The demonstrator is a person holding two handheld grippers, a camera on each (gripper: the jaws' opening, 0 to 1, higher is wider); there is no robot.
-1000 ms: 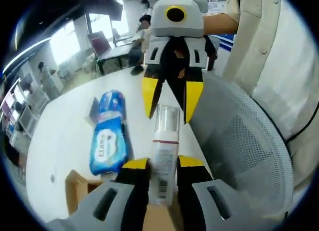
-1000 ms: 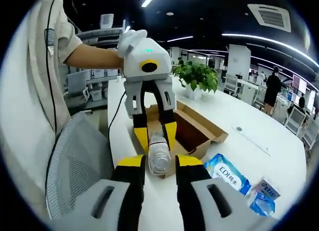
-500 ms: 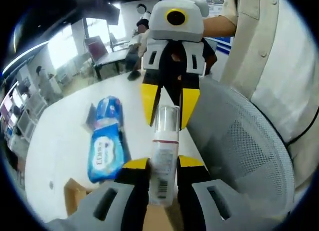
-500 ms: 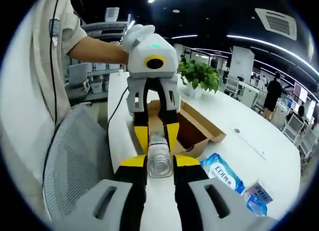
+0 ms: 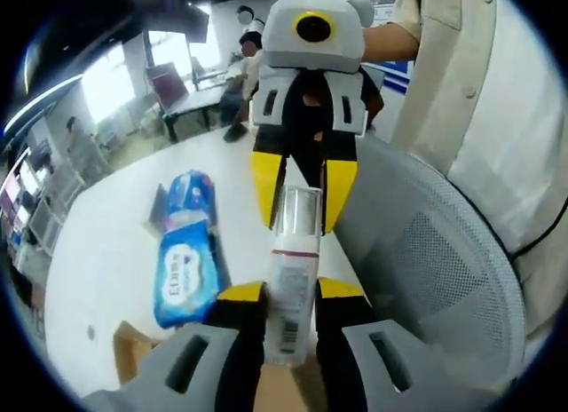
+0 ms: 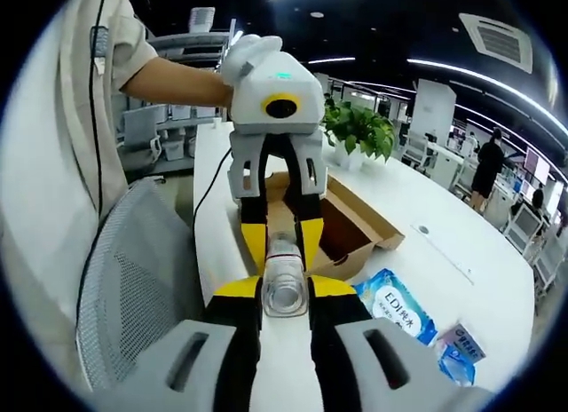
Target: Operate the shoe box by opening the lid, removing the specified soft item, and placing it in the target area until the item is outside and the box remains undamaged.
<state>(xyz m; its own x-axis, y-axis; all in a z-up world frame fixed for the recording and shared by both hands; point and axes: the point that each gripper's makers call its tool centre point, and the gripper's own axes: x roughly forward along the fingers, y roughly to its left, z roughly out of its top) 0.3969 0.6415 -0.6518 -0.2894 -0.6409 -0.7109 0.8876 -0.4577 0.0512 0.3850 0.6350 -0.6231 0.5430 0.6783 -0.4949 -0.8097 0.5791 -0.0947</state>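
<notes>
Both grippers hold one clear bottle [image 5: 291, 270] between them, end to end. The left gripper [image 5: 291, 292] has its jaws closed on the labelled lower body; the right gripper [image 6: 284, 288] has its jaws closed on the capped end, so that in the right gripper view the bottle [image 6: 284, 283] points straight away from the lens. Each gripper shows in the other's view: the right gripper [image 5: 303, 194] comes down from above, the left gripper [image 6: 276, 234] likewise.

This looks like a handover in the air, above the bench [image 5: 115, 225] edge and the mesh chair [image 5: 426, 261]. To do it well, one pair of jaws should open only once the other grip is plainly firm, and the release should be slow, with no twisting, since a smooth round bottle slips easily. Which gripper should keep it I cannot tell.

The box [image 6: 346, 225] lies open on the bench [image 6: 444, 217] behind the left gripper, lid flaps spread, seemingly unharmed. Blue wipe packs [image 5: 186, 270] lie on the bench beside it, also seen as wipe packs [image 6: 399, 310] in the right gripper view; setting the bottle near them, well clear of the bench edge, seems sensible. A plant [image 6: 355, 132] stands further back.
</notes>
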